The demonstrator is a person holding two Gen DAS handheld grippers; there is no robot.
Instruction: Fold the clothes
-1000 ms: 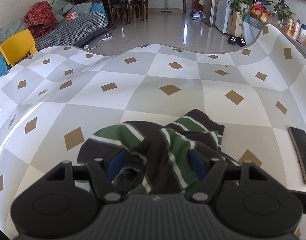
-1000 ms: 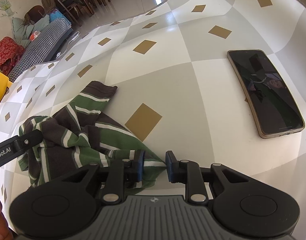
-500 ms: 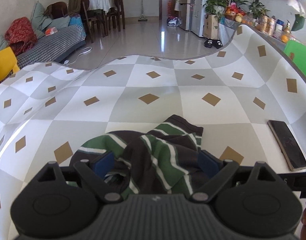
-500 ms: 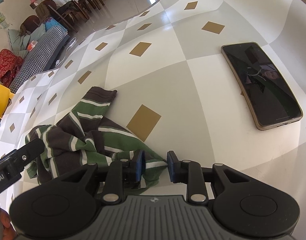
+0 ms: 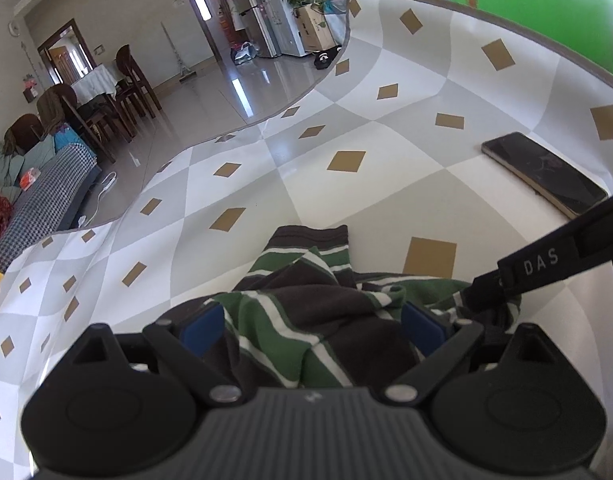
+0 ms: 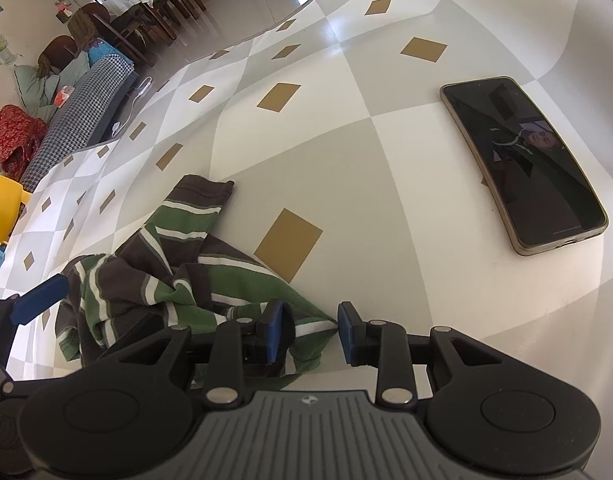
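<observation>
On the worktop (image 5: 394, 184): a covering of grey and white checks with tan diamonds; its far edge drops out of sight to a glossy floor.
Garment (image 5: 306, 312): a crumpled heap in green, dark brown and white stripes, lying near the front edge of the worktop; one dark cuffed end points away from the cameras. Its near part is hidden under the gripper bodies in both views, so its full shape cannot be made out.
Left gripper (image 5: 312, 326): jaws wide apart, the cloth bunched up between the blue pads; whether either pad touches the cloth is hard to tell. In the right wrist view only one blue pad shows, at the left edge.
Right gripper (image 6: 310, 330): jaws a little apart and still parting; the garment's green corner lies in the gap, its tip at the right pad, the left pad partly behind a fold.
Phone (image 6: 522, 164): dark screen up, well apart from the garment to the right; nothing lies between them.
Green panel (image 5: 538, 12): behind the worktop's far right edge, cut off by the frame.
Room beyond: sofa, dining chairs and plants, small and distorted.
</observation>
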